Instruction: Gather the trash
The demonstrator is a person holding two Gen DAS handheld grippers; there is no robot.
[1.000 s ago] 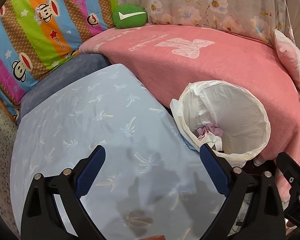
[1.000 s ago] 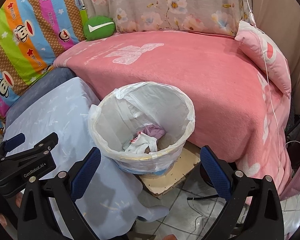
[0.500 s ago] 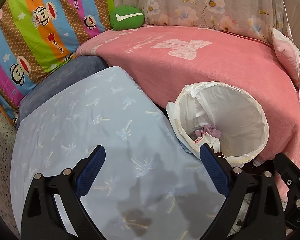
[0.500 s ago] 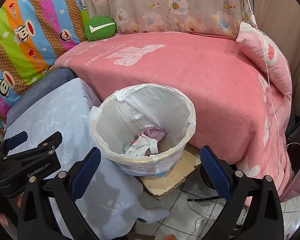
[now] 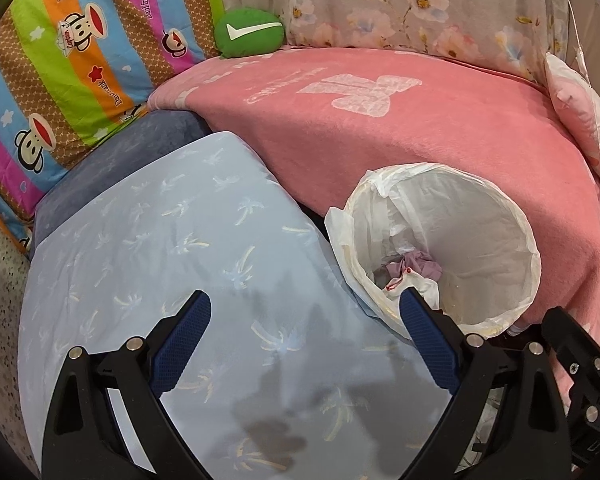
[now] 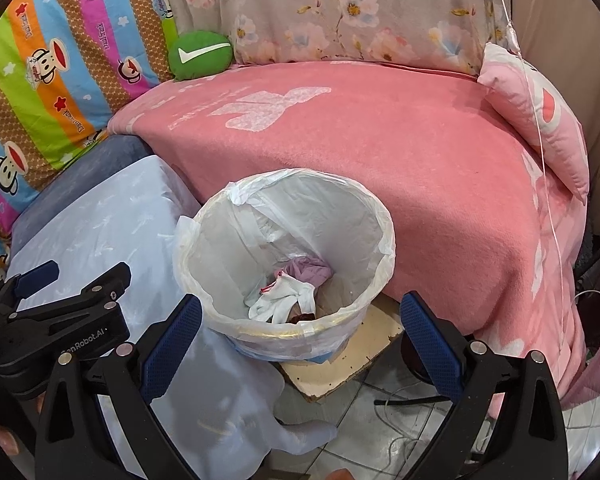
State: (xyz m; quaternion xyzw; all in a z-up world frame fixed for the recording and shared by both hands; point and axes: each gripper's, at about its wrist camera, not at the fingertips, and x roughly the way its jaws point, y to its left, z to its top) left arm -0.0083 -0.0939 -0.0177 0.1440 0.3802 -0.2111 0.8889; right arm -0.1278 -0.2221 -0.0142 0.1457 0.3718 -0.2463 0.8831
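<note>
**Over the bin: both tongs spread, nothing held**

Between the blue-covered seat and the pink bed sits your trash bin (image 6: 284,264), lined with a white plastic bag (image 6: 320,208) folded over the rim. It stands on a piece of pale board (image 6: 340,364) on the tiled floor (image 6: 380,440).

Trash: it's at the bottom of the bin. You can see a crumpled white piece (image 6: 284,304) with a red-edged bit, a purple-pink wad (image 6: 308,270) just behind it, touching, and something dark brown (image 6: 300,317) at the near wall. Left wrist view shows the same pile (image 5: 410,272), partly hidden by the bin's near rim.

Your right gripper (image 6: 300,340) hovers just near of the bin, jaws wide apart, blue pads either side of the bin's near rim, nothing between them. I can't tell if the left pad touches the bag.

Your left gripper (image 5: 304,344) is over the light blue palm-print cover (image 5: 172,248), jaws also spread and empty. Its right finger overlaps the bin's near-left rim in view; contact unclear. From the right camera it shows at lower left, with fingers of your hand (image 6: 4,440) at the edge.

Surroundings: pink blanket (image 6: 400,152) far and right of the bin, green cushion (image 6: 200,54) at the far left, striped monkey-print quilt (image 5: 72,60) left, floral fabric (image 6: 340,8) behind, pink pillow (image 6: 540,120) far right. Cables (image 6: 404,402) lie on the floor right of the board.
</note>
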